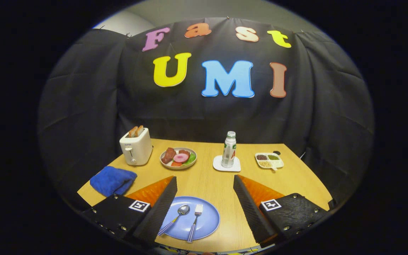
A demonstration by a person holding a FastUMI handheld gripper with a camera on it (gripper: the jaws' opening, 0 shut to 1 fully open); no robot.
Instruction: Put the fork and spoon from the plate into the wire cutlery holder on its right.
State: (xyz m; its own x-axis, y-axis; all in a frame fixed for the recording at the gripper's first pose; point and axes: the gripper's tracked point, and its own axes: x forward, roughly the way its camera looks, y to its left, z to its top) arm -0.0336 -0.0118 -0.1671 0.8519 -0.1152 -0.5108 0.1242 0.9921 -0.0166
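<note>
A blue plate [205, 221] lies on the wooden table between my two fingers, nearer the left one. On it a spoon [175, 217] and a fork [194, 222] lie side by side, both with blue-and-white checked handles pointing toward me, the spoon to the left. My gripper [205, 180] is open, held above the table, with nothing between its ribbed black fingers [163, 205].
Beyond the fingers stand a white toaster [136, 147] with toast, a plate of food [178, 157], a bottle [229, 148] on a white coaster, and a small divided tray [269, 160]. A blue cloth [112, 180] lies to the left.
</note>
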